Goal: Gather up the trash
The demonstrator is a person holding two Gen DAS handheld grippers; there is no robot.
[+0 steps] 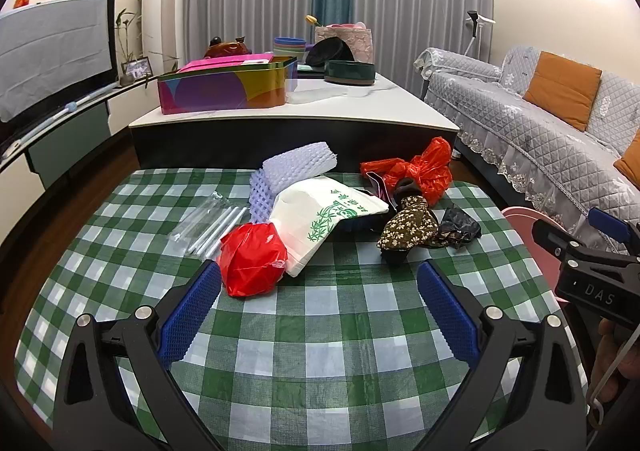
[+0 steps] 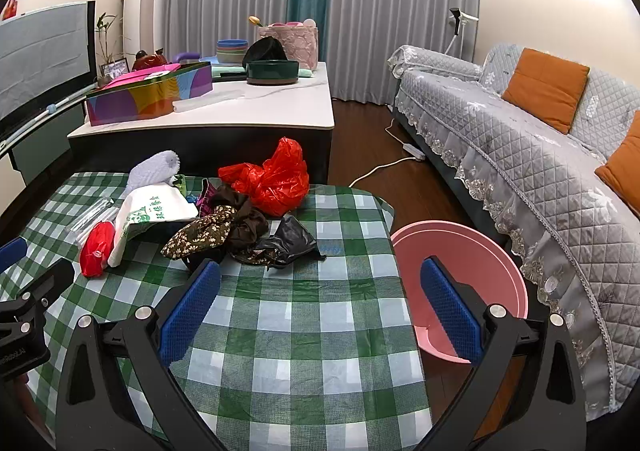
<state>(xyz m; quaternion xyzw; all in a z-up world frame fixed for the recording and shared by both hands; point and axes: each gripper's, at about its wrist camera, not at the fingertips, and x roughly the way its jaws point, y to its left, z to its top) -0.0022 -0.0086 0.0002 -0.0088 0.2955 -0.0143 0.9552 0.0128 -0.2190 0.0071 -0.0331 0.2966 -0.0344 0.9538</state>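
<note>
My left gripper (image 1: 318,287) and right gripper (image 2: 320,285) hang released, jaws wide and empty, above the worktop (image 1: 320,351). The trash lies mid-worktop: the red bag (image 1: 252,265) looks light, soft, slippery; I'd pinch its crumpled bulge.

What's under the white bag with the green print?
The white bag lies over dark items: a blue edge and something black show beneath its right side. Its left corner rests on the checked cloth beside the red bag. The rest underneath is covered.
</note>
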